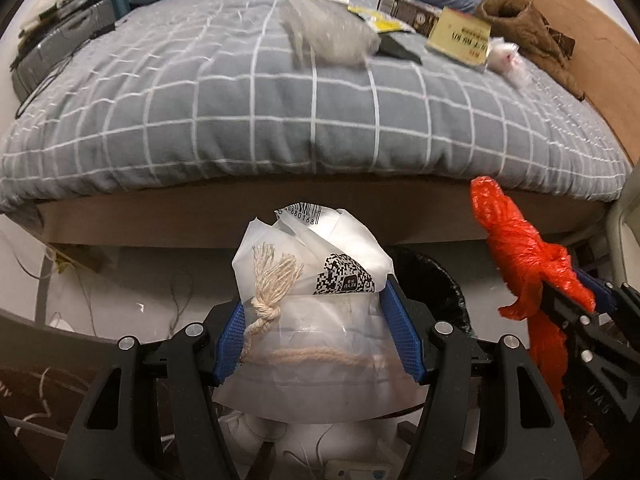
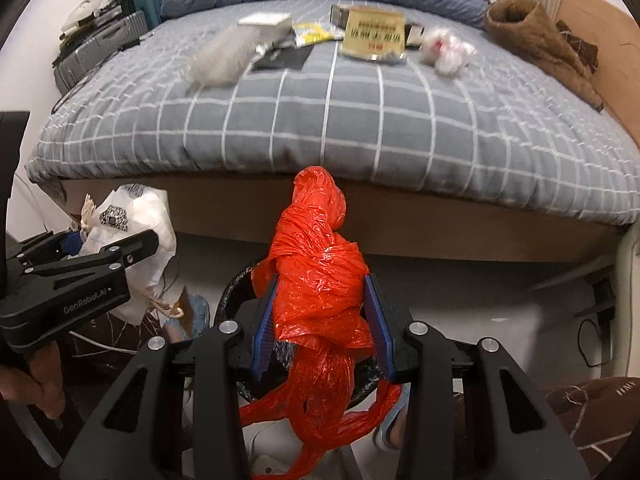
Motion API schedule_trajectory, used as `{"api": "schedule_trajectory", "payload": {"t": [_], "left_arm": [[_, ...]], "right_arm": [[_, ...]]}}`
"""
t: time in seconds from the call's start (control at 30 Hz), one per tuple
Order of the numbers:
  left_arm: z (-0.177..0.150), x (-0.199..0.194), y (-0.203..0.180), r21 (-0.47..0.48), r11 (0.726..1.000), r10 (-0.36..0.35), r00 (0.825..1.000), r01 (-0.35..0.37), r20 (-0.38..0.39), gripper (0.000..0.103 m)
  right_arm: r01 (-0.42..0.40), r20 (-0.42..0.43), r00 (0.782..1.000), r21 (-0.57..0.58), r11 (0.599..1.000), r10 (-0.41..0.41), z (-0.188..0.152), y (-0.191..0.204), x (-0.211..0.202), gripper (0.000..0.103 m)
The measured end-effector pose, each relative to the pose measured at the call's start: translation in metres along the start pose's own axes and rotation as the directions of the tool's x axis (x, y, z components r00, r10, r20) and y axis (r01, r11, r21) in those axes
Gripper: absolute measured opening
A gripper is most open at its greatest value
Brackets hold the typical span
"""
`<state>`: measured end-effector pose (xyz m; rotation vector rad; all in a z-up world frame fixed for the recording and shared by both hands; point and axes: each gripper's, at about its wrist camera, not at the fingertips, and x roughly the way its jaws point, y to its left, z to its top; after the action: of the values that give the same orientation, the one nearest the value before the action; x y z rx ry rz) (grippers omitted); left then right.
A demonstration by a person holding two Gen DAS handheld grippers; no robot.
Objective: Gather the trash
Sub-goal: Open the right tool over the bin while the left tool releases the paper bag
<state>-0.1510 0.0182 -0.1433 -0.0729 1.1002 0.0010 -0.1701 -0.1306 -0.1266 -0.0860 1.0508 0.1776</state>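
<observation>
My right gripper [image 2: 320, 320], clamped on the red plastic bag [image 2: 316, 280], hangs right over the black-lined bin [image 2: 236, 284]; my left gripper [image 1: 320, 340], clamping the white paper bag [image 1: 312, 280], sits just beside it.

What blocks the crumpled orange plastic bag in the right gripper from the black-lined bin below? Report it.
Nothing visible does. The orange plastic bag, clamped in the right gripper, hangs directly over the black-lined bin, whose mouth shows open beneath it. The left gripper with its white paper bag stays off to the side.
</observation>
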Motion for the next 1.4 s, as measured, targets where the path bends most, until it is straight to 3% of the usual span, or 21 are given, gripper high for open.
{"api": "schedule_trajectory", "payload": {"t": [0.3, 0.57, 0.83, 0.9, 0.97, 1.17, 1.4], "left_arm": [[0.0, 0.051, 0.008, -0.015, 1.0, 0.011, 0.996, -0.013, -0.083, 0.062], [-0.005, 0.068, 0.021, -0.038, 0.999, 0.021, 0.993, -0.026, -0.117, 0.061], [-0.013, 0.078, 0.04, -0.063, 0.997, 0.029, 0.99, -0.038, -0.136, 0.061], [-0.016, 0.081, 0.045, -0.068, 0.997, 0.03, 0.99, -0.04, -0.14, 0.061], [-0.019, 0.083, 0.044, -0.07, 0.997, 0.027, 0.989, -0.037, -0.144, 0.061], [-0.01, 0.086, 0.028, -0.046, 0.999, 0.016, 0.989, -0.023, -0.147, 0.061], [-0.003, 0.082, -0.003, -0.007, 1.0, -0.001, 0.99, 0.0, -0.141, 0.061]], "right_arm": [[-0.033, -0.114, 0.993, -0.02, 0.999, 0.03, -0.005, 0.007, 0.059, 0.039], [-0.062, -0.197, 0.979, -0.042, 0.997, 0.053, -0.008, 0.023, 0.1, 0.039], [-0.091, -0.199, 0.977, -0.055, 0.994, 0.078, 0.0, 0.037, 0.112, 0.042], [-0.089, -0.195, 0.978, -0.043, 0.995, 0.078, 0.001, 0.037, 0.111, 0.051], [-0.074, -0.177, 0.982, -0.044, 0.996, 0.065, 0.002, 0.036, 0.108, 0.067], [-0.002, -0.133, 0.991, -0.011, 1.0, 0.0, 0.011, 0.017, 0.093, 0.088], [0.08, -0.113, 0.991, 0.04, 0.996, -0.075, 0.006, -0.019, 0.08, 0.095]]}}
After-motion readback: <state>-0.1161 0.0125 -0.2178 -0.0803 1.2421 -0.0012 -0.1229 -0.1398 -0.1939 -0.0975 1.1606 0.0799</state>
